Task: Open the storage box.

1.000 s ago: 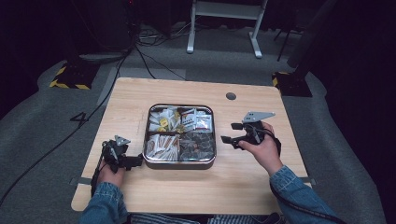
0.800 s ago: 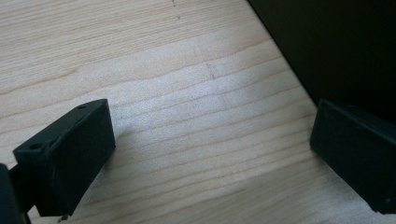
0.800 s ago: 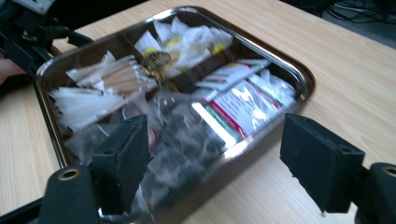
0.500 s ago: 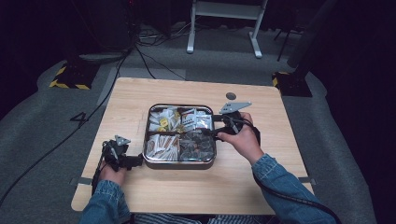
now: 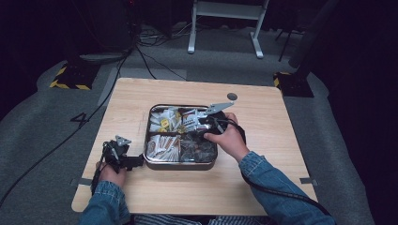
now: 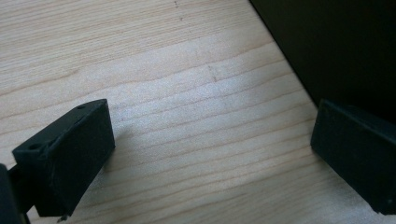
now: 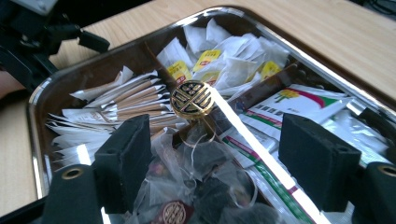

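Steel-walled compartment tray [image 5: 180,165] at the middle of the wooden table [image 5: 281,126], split in four: white sachets with yellow labels [image 7: 224,51] far left, printed packets [image 7: 299,102] far right, paper sticks [image 7: 121,100] near left, clear tea bags [image 7: 196,186] near right. Round gold-and-black knob [image 7: 192,99] at the centre where the dividers cross. Over the tray's right half, right gripper [image 5: 201,123] held in a hand [image 5: 226,138], jaws spread wide and empty above the tea bags. Left of the tray's near corner, resting low on bare wood, left gripper [image 5: 136,162], also wide apart, grasping nothing.
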{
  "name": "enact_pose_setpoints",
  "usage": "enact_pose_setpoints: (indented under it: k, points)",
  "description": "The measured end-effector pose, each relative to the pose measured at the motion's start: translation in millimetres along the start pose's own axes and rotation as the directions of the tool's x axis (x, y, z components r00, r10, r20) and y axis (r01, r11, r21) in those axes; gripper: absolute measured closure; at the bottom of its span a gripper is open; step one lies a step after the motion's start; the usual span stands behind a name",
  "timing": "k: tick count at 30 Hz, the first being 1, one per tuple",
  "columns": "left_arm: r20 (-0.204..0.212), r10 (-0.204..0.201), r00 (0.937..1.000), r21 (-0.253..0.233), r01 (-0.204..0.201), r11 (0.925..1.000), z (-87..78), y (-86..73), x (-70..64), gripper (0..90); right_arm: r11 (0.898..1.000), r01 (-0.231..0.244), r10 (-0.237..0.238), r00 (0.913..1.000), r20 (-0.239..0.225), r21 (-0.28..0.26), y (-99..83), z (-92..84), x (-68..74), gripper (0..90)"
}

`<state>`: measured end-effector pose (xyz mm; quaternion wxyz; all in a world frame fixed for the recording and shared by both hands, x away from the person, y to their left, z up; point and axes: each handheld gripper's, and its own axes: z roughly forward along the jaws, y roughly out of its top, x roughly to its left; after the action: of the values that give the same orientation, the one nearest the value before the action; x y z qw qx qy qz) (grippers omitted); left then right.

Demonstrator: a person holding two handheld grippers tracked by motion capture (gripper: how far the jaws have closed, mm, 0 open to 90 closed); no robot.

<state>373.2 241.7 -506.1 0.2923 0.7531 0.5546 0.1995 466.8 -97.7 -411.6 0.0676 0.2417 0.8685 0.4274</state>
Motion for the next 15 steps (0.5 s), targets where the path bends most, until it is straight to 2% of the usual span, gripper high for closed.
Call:
enact_pose_setpoints:
  k: [1,6,7,15]
  points:
    - [0.000,-0.001,1.0000,0.001,0.001,1.0000,-0.3,-0.3,-0.1,0.0,1.000,0.011,-0.011,0.9999,-0.005,0.009,0.6,8.5,2.3,27.8]
    - [-0.001,-0.005,1.0000,0.003,0.005,1.0000,-1.0,-1.1,-0.8,0.0,1.000,0.016,-0.016,0.9995,-0.028,0.021,1.5,22.7,5.7,31.9]
    - [0.004,0.005,1.0000,0.001,-0.005,1.0000,-1.4,-1.6,0.2,0.0,0.999,0.018,-0.017,0.9993,-0.032,0.029,1.5,28.9,6.3,33.2]
    - [0.017,0.014,0.9998,0.001,-0.014,0.9999,-1.6,-1.8,1.3,0.0,0.999,0.013,-0.012,0.9995,-0.030,0.045,4.9,43.5,6.9,38.5]
